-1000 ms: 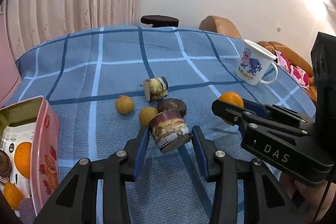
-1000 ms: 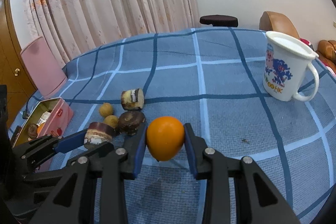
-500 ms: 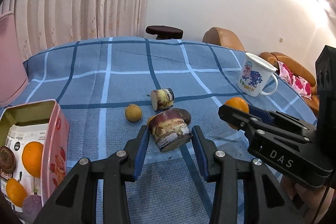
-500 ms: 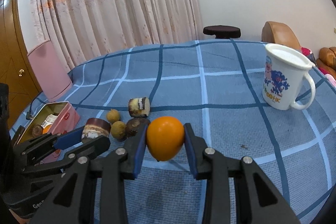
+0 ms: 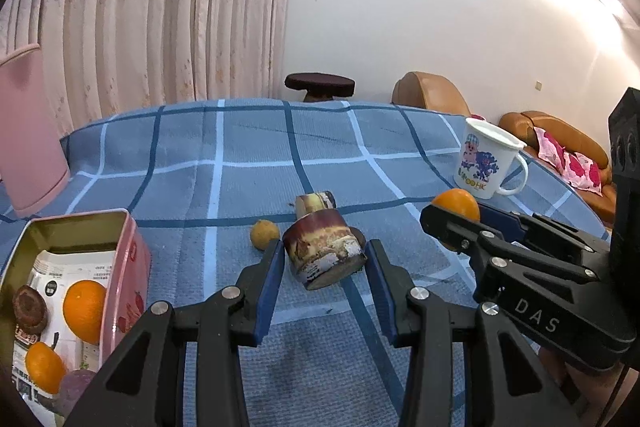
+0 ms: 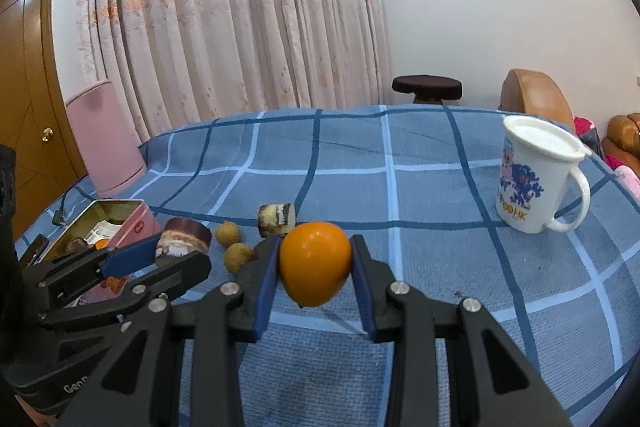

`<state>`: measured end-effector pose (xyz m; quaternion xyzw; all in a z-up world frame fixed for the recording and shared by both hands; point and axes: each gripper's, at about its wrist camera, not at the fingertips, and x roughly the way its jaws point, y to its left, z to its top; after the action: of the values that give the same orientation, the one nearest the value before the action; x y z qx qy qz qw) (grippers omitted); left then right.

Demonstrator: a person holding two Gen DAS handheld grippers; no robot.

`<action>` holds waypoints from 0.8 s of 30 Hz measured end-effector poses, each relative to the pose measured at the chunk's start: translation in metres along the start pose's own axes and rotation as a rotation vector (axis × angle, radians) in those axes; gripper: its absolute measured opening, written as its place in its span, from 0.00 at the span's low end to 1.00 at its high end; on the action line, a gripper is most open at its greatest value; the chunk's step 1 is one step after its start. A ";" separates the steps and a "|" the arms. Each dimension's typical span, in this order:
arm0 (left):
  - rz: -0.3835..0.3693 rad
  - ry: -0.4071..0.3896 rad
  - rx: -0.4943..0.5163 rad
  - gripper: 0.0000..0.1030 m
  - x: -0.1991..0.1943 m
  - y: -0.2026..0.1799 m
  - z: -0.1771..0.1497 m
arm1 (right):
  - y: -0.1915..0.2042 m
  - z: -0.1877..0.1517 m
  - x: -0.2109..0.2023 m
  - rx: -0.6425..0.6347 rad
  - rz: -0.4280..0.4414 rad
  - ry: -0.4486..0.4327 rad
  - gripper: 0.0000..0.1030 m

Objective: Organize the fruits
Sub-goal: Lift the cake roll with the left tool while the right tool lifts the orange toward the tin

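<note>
Far left: pink tin box [image 5: 120,267], open, on the blue checked surface [image 5: 224,187]. Inside it, over printed paper: two oranges [image 5: 82,309], a dark brown round fruit [image 5: 29,309], and a purple one at the bottom edge, partly cut off.

Next, left claw [image 5: 325,261]: closed on a short brown-and-cream cut stem chunk [image 5: 325,253], prob. sugarcane, can't confirm. Chunk sits squarely btwn the blue pads, both pads pressing its sides, cut end tilted down toward the camera, lifted clear of the cloth. In the right wrist view the same claw [image 6: 176,247] shows from the side, chunk [image 6: 183,238] at its tips, w/ the tin box [image 6: 120,223] just behind.

Beyond the left claw, on the cloth: a small yellowish round fruit [image 5: 264,234] just left of the chunk, a 2nd cut chunk [image 5: 315,202] lying on its side behind it. Right wrist view shows two small yellowish fruits [image 6: 229,233] close together, the lying chunk [image 6: 277,215] near them, and a dark fruit mostly hidden behind the right claw's left finger.

Right claw [image 6: 315,263]: closed on an orange [image 6: 315,263]. Orange is centred btwn the pads, touching both, bulging above and below them, held off the surface. From the left wrist view only its top [image 5: 456,203] shows over the claw [image 5: 460,223].

Far right: white mug [image 6: 534,179] w/ cartoon print, upright on the surface, handle to the right, well apart from both claws.
</note>
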<state>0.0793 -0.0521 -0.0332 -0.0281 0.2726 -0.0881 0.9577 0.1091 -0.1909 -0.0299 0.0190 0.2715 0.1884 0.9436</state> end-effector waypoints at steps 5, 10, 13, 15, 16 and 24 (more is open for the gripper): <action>0.009 -0.030 0.009 0.42 -0.005 -0.001 0.000 | 0.002 0.000 -0.004 -0.010 -0.001 -0.027 0.37; 0.026 -0.069 0.018 0.42 -0.012 -0.003 -0.001 | 0.007 0.000 -0.009 -0.032 -0.009 -0.059 0.37; 0.042 -0.102 0.032 0.42 -0.018 -0.005 -0.002 | 0.010 -0.001 -0.013 -0.051 -0.017 -0.077 0.36; 0.057 -0.119 0.040 0.42 -0.022 -0.007 -0.003 | 0.012 -0.001 -0.017 -0.060 -0.022 -0.101 0.37; 0.067 -0.132 0.047 0.42 -0.024 -0.008 -0.003 | 0.013 -0.002 -0.019 -0.065 -0.022 -0.110 0.37; 0.089 -0.153 0.061 0.43 -0.033 -0.005 -0.006 | 0.022 -0.004 -0.025 -0.096 -0.020 -0.145 0.37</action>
<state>0.0480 -0.0507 -0.0205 0.0065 0.1967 -0.0513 0.9791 0.0805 -0.1800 -0.0175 -0.0151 0.1931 0.1898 0.9625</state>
